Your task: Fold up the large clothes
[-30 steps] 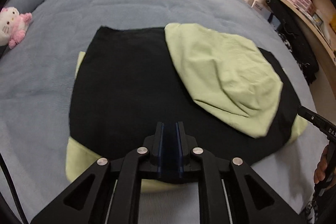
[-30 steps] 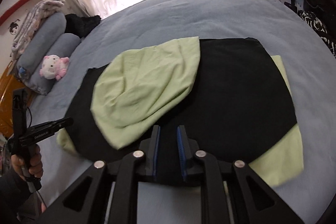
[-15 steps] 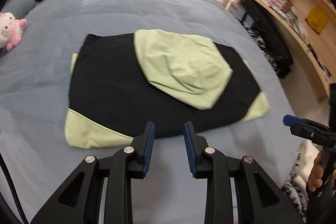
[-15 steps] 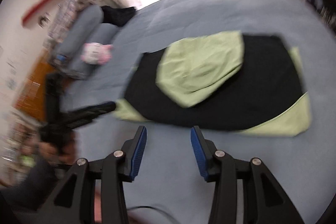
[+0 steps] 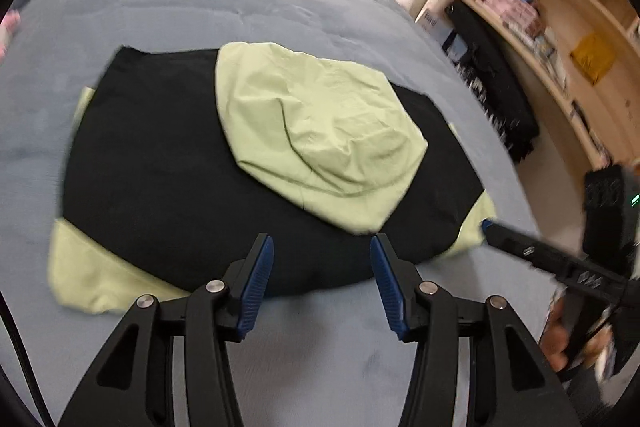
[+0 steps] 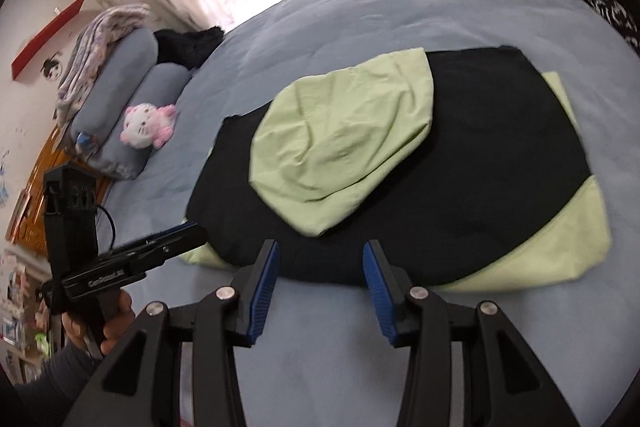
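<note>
Garment (image 5: 168, 179), black with pale green sleeves and a pale green hood (image 5: 320, 143), lies spread flat on the blue-grey bedcover (image 5: 200, 3), folded into a broad block. In the left wrist view it fills the middle of the frame, the hood resting on top toward 1 o'clock and a green sleeve corner (image 5: 84, 275) poking out at 8 o'clock. The left gripper (image 5: 321, 283) sits at 6 o'clock just short of the garment's near hem, its blue-padded fingers (image 5: 256, 283) spread wide with nothing between them. At 4 o'clock the right gripper (image 5: 487, 227) reaches in with its tip at the other green corner; motion blur makes it hard to say whether it touches the cloth.

In the right wrist view the right gripper (image 6: 320, 283) likewise hangs at 6 o'clock before the hem, fingers (image 6: 378, 287) parted and holding nothing. The left gripper (image 6: 192, 231) comes in from 8 o'clock, near the green corner. A pink and white plush toy (image 6: 148, 125) leans against grey pillows (image 6: 132, 83) at 10 o'clock, well apart from the garment. Wooden shelves (image 5: 560, 39) stand at 2 o'clock in the left wrist view.
</note>
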A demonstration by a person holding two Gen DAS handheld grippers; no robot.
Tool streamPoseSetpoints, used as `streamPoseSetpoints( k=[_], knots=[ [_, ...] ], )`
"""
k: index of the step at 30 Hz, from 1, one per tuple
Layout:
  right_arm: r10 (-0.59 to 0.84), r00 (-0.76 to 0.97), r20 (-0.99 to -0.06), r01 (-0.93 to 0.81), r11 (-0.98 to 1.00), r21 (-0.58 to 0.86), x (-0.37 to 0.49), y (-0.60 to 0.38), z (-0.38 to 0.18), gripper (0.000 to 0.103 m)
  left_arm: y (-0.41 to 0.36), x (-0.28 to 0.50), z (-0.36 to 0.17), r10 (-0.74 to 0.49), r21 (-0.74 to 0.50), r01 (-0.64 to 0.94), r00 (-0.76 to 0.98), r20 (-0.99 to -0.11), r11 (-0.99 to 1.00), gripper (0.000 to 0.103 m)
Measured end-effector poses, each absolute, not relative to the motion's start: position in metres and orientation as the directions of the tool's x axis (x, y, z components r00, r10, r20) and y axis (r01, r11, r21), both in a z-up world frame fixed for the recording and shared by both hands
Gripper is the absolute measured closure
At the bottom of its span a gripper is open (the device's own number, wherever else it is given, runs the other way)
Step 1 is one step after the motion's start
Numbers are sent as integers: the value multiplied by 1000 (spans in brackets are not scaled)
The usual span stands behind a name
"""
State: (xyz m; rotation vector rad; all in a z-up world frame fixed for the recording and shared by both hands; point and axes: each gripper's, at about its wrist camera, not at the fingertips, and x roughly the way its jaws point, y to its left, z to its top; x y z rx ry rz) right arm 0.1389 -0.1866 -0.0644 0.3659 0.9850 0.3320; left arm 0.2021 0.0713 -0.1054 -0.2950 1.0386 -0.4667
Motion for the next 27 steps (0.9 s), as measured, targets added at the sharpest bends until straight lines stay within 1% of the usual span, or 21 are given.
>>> streamPoseSetpoints(
  k=[3, 7, 10, 13, 14, 15, 16, 17, 18, 20, 22, 23, 24, 27],
  knots=[
    [434, 546, -717, -84, 880, 468, 154, -186, -90, 59, 75, 220, -132, -539, -513, 187, 434, -722, 837, 54],
    [405, 583, -705, -71, 889, 451, 178, -179, -123, 59, 78, 244, -169, -559, -575, 118, 454, -694, 809, 54],
    [400, 591, -700, -58, 887, 458, 195, -178, -142, 59, 79, 253, -181, -579, -612, 114, 497, -647, 782, 54],
    [409, 631, -659, -59, 872, 486, 202, -181, -149, 60, 77, 260, -188, -591, -643, 106, 529, -609, 758, 54],
    [398, 650, -647, -60, 876, 478, 202, -180, -150, 65, 75, 262, -190, -591, -648, 104, 536, -602, 755, 55],
    [392, 658, -643, -62, 879, 472, 202, -179, -150, 70, 73, 264, -192, -586, -647, 103, 547, -597, 755, 66],
    [387, 663, -641, -68, 883, 464, 202, -177, -151, 78, 70, 266, -194, -583, -646, 102, 552, -596, 757, 77],
    [393, 663, -638, -75, 882, 465, 203, -175, -153, 82, 68, 268, -197, -591, -651, 106, 545, -594, 752, 92],
    [390, 666, -635, -76, 883, 463, 202, -174, -153, 83, 64, 270, -200, -594, -654, 103, 539, -597, 750, 95],
    [405, 667, -626, -79, 874, 480, 200, -173, -148, 90, 59, 265, -194, -560, -630, 89, 567, -604, 771, 99],
    [433, 678, -594, -89, 851, 518, 193, -175, -136, 91, 54, 258, -178, -511, -578, 97, 598, -617, 810, 100],
    [427, 693, -582, -97, 854, 511, 187, -173, -130, 92, 53, 252, -171, -493, -553, 109, 615, -615, 826, 100],
    [407, 693, -595, -91, 868, 488, 184, -171, -130, 92, 49, 247, -166, -467, -520, 115, 630, -620, 846, 100],
    [377, 636, -674, -35, 886, 462, 188, -165, -155, 92, 44, 247, -178, -405, -446, 83, 588, -700, 891, 100]
  ],
)
